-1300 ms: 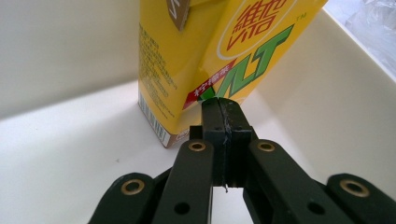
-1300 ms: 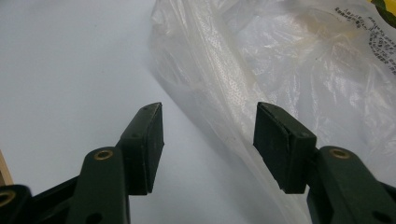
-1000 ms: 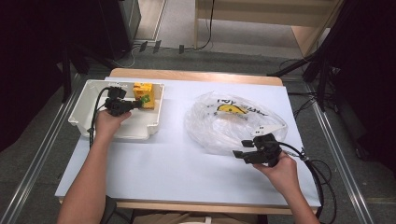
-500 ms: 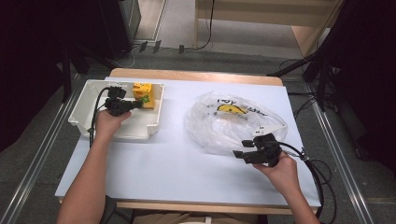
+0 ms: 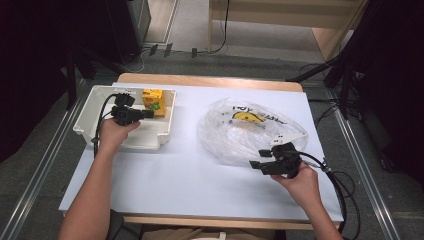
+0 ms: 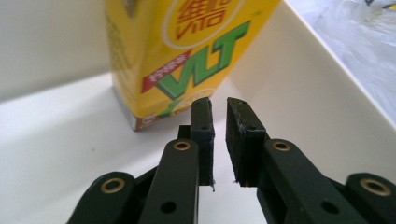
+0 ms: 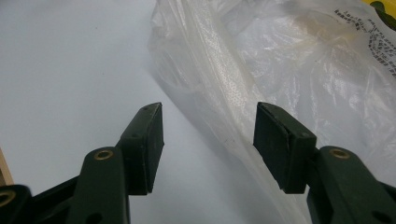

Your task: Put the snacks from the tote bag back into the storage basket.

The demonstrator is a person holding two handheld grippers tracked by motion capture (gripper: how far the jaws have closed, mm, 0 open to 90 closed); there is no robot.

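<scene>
The yellow cardboard drink carton (image 5: 153, 101) with green and red lettering stands upright inside the white rectangular plastic tray (image 5: 96, 106), against its far wall. The left gripper (image 6: 218, 108) reaches into the tray just short of the carton; its jaws have just been opening, now stand a narrow slit apart, and nothing is between them. On the other side of the tray, well apart from it, lies a crumpled clear plastic bag (image 5: 240, 135) with a yellow print on the white table top (image 5: 165, 175). The right gripper (image 7: 209, 122) sits at the bag's near edge, jaws wide, a fold of the bag between them but not pinched.
</scene>
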